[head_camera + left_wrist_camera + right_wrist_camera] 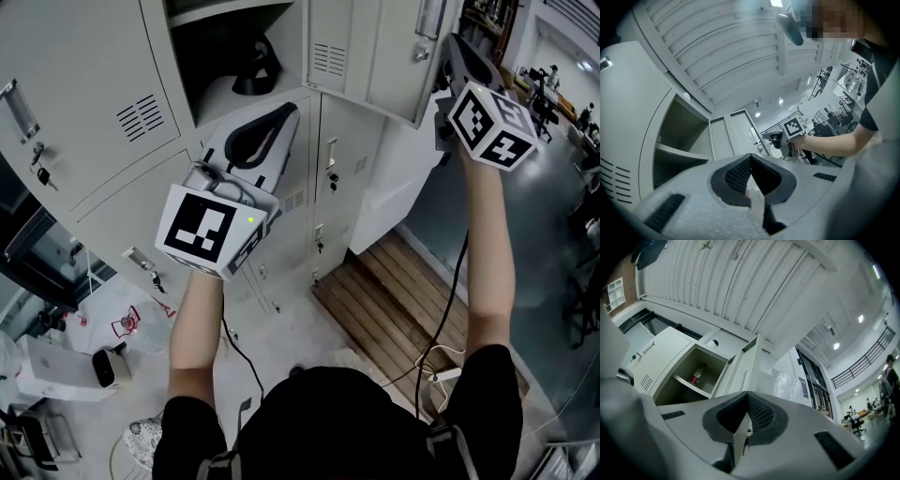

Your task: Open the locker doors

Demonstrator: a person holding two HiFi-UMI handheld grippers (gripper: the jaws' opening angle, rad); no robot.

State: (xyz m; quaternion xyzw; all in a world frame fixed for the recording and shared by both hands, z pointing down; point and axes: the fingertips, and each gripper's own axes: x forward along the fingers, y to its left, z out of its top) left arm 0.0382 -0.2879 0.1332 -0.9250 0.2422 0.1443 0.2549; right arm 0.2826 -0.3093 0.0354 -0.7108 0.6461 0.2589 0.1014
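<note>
Grey lockers [84, 103] fill the head view. One upper compartment [234, 56] stands open with a dark object [255, 70] inside. To its right an upper door [375, 47] hangs open. My right gripper [442, 54] is raised at that door's lower free edge. In the right gripper view the right gripper [747, 397] is shut, and the door's thin edge [746, 366] runs into its pads. My left gripper [286, 112] hovers in front of the lower doors [337, 178]. The left gripper [750, 161] is shut and holds nothing.
A wooden pallet [403, 291] lies on the floor beside the lockers. A white box and clutter [56, 366] sit at lower left. A cable [450, 309] hangs from my right arm. A red bottle [696, 376] stands in an open compartment. Desks and chairs [553, 84] are far right.
</note>
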